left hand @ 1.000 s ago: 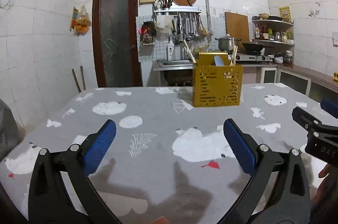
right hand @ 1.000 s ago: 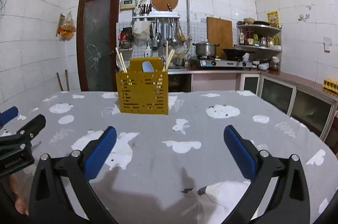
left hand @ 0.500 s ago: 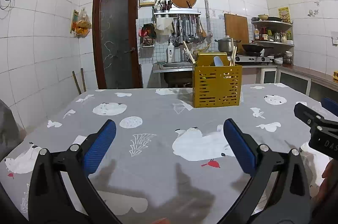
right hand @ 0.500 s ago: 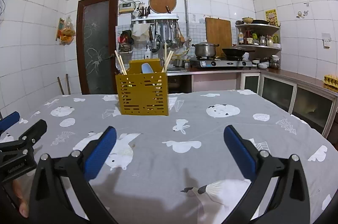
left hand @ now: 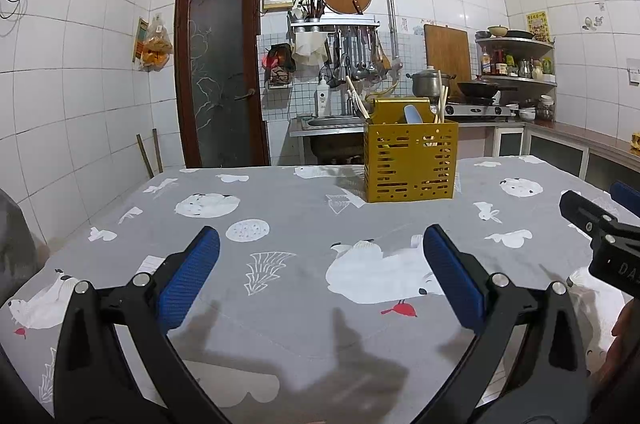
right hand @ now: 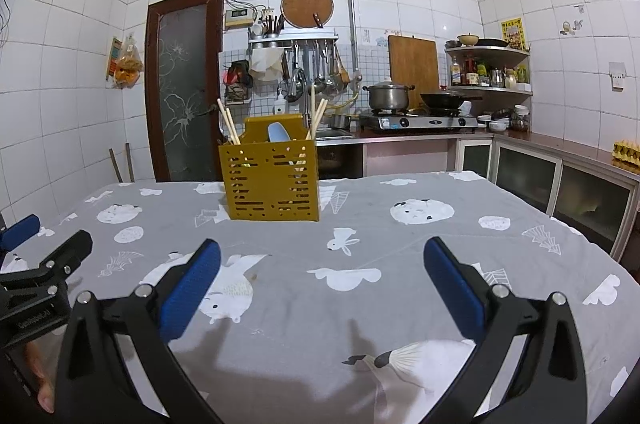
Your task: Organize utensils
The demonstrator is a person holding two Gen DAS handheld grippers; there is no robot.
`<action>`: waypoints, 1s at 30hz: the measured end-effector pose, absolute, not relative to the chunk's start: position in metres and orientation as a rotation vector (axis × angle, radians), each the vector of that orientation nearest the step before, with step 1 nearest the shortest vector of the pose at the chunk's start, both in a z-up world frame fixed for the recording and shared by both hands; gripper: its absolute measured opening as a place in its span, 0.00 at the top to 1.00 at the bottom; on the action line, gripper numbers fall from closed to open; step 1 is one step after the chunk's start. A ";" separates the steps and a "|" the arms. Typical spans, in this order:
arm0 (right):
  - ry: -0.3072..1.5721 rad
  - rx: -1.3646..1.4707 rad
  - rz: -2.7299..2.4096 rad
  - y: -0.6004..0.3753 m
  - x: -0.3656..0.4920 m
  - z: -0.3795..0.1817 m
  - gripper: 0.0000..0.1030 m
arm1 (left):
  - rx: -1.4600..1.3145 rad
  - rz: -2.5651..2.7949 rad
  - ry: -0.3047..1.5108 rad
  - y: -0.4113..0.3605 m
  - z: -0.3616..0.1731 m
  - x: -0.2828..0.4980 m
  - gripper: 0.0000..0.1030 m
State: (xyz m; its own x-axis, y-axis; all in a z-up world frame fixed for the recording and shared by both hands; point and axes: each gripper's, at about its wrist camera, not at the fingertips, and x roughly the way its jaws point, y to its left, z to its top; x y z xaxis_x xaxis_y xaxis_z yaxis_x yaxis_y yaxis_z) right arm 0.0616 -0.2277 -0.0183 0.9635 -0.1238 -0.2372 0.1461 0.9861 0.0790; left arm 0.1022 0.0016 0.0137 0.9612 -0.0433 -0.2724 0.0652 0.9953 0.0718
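Observation:
A yellow slotted utensil holder (left hand: 410,160) stands on the far middle of the table; it also shows in the right wrist view (right hand: 272,179). Wooden chopsticks (right hand: 229,123) and a pale blue spoon (right hand: 277,133) stick up out of it. My left gripper (left hand: 320,256) is open and empty, low over the near side of the table. My right gripper (right hand: 320,264) is open and empty too, beside the left one. Each gripper shows at the edge of the other's view: the right one (left hand: 600,228) and the left one (right hand: 48,264).
The table has a grey cloth (left hand: 288,224) with white animal prints. Behind it are a sink counter (left hand: 328,124), a stove with a pot (right hand: 390,96) and pan, hanging utensils, corner shelves and a brown door (left hand: 222,72).
Both grippers have tilted up and drawn back slightly, so the holder sits a little lower and farther off in both views. Both stay open and empty.

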 end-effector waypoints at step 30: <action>0.236 0.087 -0.130 -0.227 0.063 -0.017 0.04 | 0.065 -0.048 0.295 0.006 0.010 0.106 0.04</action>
State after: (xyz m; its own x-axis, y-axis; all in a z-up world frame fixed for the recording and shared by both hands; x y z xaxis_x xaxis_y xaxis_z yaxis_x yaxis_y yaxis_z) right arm 0.0629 -0.2269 -0.0169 0.9638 -0.1185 -0.2389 0.1389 0.9878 0.0705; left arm 0.1056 0.0064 0.0096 0.9557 -0.0377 -0.2918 0.0568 0.9967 0.0574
